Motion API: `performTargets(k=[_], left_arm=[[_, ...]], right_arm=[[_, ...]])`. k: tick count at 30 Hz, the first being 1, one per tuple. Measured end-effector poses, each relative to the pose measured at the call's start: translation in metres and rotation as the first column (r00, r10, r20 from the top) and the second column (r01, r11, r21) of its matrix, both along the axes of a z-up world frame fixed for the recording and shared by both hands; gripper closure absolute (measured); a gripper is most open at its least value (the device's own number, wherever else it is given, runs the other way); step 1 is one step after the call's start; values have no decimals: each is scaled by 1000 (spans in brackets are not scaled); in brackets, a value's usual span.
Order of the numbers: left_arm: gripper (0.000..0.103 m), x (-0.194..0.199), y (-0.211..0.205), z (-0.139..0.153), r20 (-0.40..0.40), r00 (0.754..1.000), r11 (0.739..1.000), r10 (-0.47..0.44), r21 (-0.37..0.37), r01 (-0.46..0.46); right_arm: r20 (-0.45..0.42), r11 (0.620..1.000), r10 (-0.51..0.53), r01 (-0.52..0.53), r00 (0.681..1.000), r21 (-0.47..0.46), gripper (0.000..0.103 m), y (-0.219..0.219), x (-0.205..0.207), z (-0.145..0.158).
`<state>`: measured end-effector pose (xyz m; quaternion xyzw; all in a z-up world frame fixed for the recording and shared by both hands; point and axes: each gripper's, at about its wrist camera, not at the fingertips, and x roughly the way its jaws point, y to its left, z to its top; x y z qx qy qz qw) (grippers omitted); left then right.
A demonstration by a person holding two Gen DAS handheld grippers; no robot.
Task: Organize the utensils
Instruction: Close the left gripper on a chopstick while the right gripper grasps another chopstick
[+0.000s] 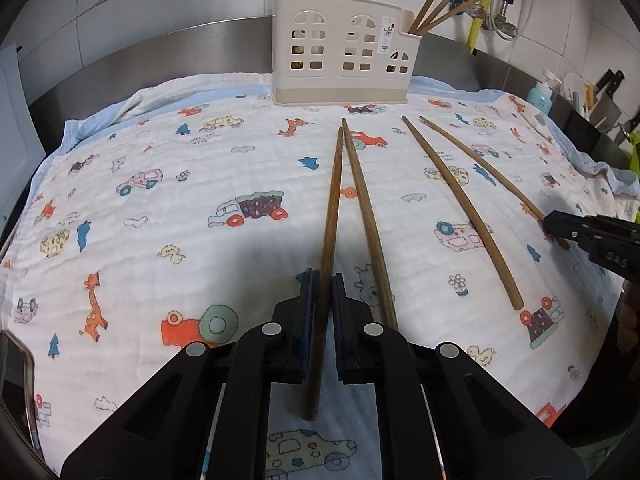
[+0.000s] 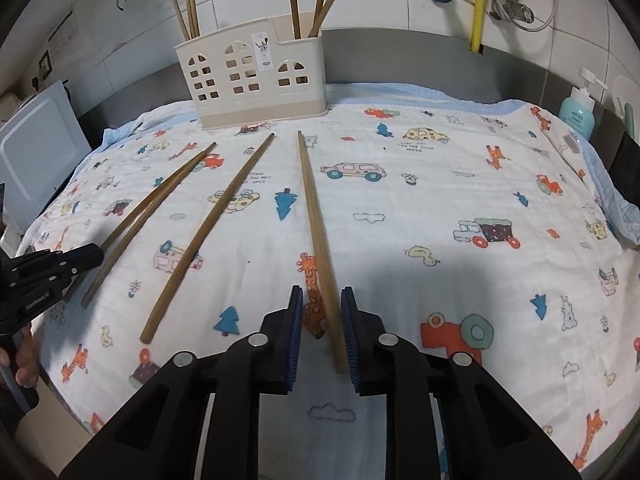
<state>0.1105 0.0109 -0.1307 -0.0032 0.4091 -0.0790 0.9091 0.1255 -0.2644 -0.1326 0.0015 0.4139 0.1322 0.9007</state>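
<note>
Holder: the cream plastic window-cut caddy (image 1: 340, 60) at the cloth's (image 1: 200, 184) far edge is already holding several chopsticks.
Left gripper (image 1: 325, 296): clamping one brown wooden chopstick (image 1: 333, 208).
Right gripper (image 2: 320, 320): jaws apart, straddling another (unclamped) chopstick (image 2: 314, 216).
Remaining: two loose chopsticks (image 1: 460, 208) are lying mid-cloth.

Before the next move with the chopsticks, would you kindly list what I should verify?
1. Left gripper shut on the leftmost chopstick: ok.
2. Right gripper fingers pressing the rightmost chopstick: not ok, a gap shows on one side.
3. Second chopstick clear of the leftmost chopstick: not ok, they lie against each other.
4. Holder upright: ok.
5. Room left in the holder's compartments: cannot tell.
</note>
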Motion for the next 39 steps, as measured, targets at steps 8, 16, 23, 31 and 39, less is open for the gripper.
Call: performTargets(k=[8,16,23,31,39], left_arm=[[94,0,0,-2,7,1000,1000,-1,-18,1],[96,0,-1,2,2,1000,1000,2,-10,-2],[97,-6,1,17,40,999,1000,-10,-25,11],[97,-12,9,48,115,993,998,-11,-64,18],[97,-13,19,75,179,984,994,-7,-103,26]], right_arm=[[29,999,-3,4,1000,-43,94,2,0,-4],[49,999,3,-1,999,-44,96,3,-5,4],[156,999,15,-9,988,-40,96,4,-21,48],[272,999,47,-43,961,-21,96,9,-28,109],[328,996,84,-86,941,-8,96,13,-21,156]])
